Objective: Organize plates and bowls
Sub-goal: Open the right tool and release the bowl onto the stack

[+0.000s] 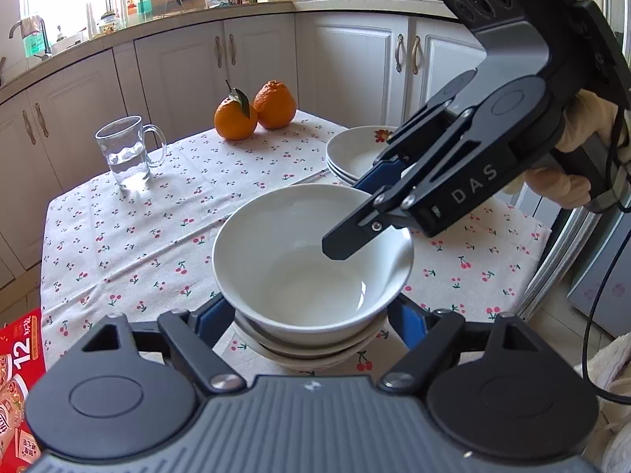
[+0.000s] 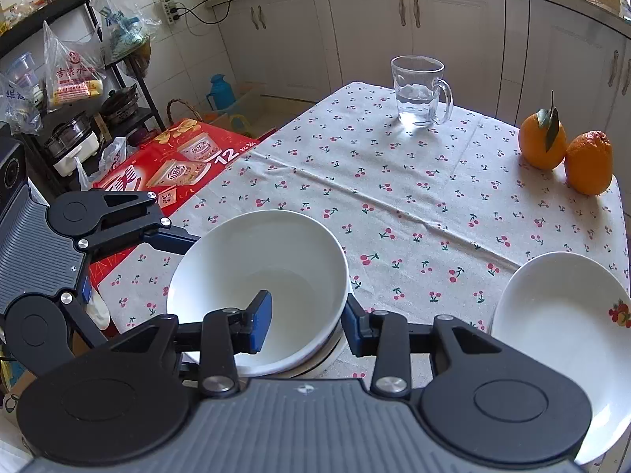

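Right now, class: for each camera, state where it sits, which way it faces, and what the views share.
Left wrist: on the left tool, facing the cabinets over the stacked bowls; right tool and gloved hand show.
Right wrist: on the right tool, facing the shelf; left tool shows.
Shared: stacked bowls, mug, oranges, plates.

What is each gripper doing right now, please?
Left gripper: open, jaws astride the bowl stack.
Right gripper: open, jaws astride the rim of the top bowl.
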Tool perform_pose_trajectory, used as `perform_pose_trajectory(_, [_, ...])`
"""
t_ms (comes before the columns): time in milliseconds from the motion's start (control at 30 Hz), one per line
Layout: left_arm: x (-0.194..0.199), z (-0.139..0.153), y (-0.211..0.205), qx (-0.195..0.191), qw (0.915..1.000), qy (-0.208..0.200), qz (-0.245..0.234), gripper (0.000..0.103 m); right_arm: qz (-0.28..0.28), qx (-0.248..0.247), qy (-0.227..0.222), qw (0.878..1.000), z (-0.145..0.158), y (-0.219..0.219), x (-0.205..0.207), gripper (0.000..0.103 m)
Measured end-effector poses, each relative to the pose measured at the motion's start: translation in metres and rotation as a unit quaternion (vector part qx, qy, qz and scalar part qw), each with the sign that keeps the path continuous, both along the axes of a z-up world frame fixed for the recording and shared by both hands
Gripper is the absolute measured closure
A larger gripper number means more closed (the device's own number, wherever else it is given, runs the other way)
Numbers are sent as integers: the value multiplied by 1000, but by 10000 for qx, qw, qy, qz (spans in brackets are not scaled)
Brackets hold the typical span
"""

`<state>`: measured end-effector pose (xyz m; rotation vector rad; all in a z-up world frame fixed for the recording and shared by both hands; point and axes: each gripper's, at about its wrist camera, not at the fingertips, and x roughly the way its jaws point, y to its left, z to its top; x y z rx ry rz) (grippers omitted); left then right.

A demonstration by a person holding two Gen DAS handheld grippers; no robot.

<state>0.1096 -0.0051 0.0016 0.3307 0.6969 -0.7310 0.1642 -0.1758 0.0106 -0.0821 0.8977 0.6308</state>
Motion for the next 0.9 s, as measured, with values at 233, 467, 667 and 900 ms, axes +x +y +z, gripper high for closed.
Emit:
perform_pose_trajectory(233, [1, 0, 0, 5, 10000, -1, 29, 18, 10, 16, -24, 10000, -1, 1, 1, 57])
perform_pose_trajectory(467, [4, -1, 1, -42, 9999, 106, 60, 15, 36, 56, -42, 10000, -2, 4, -1, 46])
perform_pose_trajectory(667, [1, 2, 3, -77, 10000, 16, 5, 7, 73, 94, -109, 9999, -2, 6, -3, 19])
perform_pose_trajectory(900, [-4, 3, 8, -57, 10000, 4, -6, 5, -46, 183, -380, 9991, 5, -3, -10, 0])
